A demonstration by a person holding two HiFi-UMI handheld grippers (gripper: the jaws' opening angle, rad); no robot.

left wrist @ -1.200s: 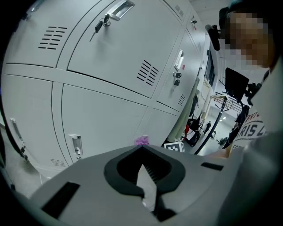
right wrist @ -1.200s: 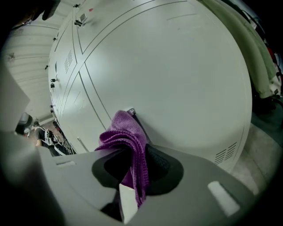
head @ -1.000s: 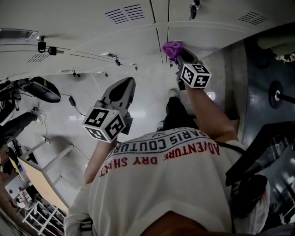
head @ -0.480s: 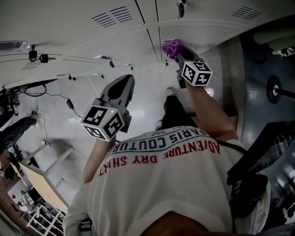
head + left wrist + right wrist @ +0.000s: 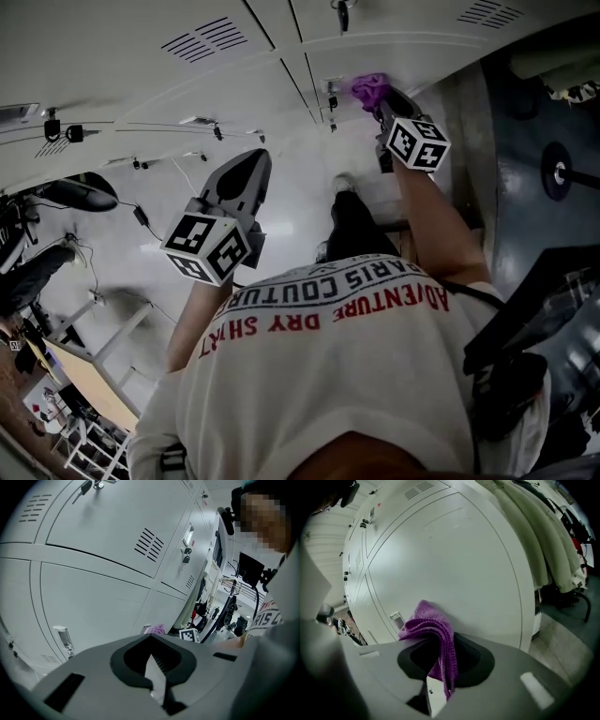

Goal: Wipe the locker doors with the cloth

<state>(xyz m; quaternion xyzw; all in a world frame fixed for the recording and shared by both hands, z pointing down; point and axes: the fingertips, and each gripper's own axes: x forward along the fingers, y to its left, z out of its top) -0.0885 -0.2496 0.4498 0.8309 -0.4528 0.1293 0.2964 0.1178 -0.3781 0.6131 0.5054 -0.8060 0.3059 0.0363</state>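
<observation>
The purple cloth is bunched in my right gripper, which is shut on it and presses it against a lower white locker door, just right of the seam between doors. In the right gripper view the cloth hangs over the jaws and touches the door. My left gripper is held off to the left, away from the lockers, shut with nothing in it. The left gripper view shows its closed tips and the cloth far off.
Keys hang in the locks of the upper doors. A small latch plate sits left of the cloth. Pale coats hang right of the lockers. A dark mat with a weight plate lies at right; cables and equipment at left.
My right gripper has slid the cloth to the right along the locker door. The left gripper has stayed about where it was, still shut.
</observation>
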